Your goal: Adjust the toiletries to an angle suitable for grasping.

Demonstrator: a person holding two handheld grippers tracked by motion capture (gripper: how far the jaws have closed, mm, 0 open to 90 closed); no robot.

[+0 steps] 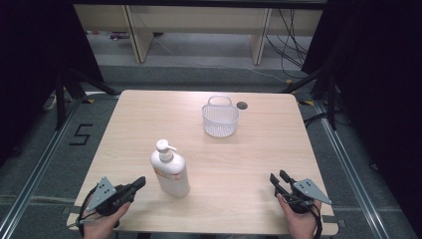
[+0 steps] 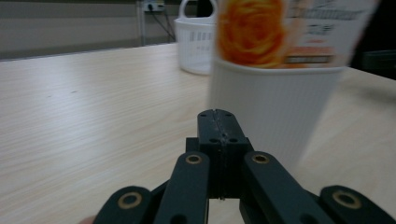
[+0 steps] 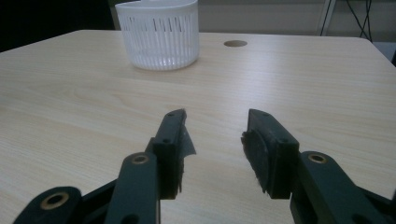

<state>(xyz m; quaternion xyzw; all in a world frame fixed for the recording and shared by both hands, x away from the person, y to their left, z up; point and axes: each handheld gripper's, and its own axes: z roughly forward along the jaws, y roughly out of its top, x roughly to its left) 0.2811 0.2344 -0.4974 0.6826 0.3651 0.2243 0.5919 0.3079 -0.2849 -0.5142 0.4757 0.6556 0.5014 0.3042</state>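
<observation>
On the pale wooden tabletop, the tall white plastic pump bottle with an orange label stands upright, just beside the left tool and up-right of its tip; that tool is clenched on nothing. The white slotted plastic basket with a handle sits farther back, seemingly empty. The right tool, well apart from both, has its jaws parted, grasping nothing.

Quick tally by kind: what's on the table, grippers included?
Pump bottle: 1
Basket: 1
Grippers: 2, left gripper and right gripper
Total: 4
</observation>
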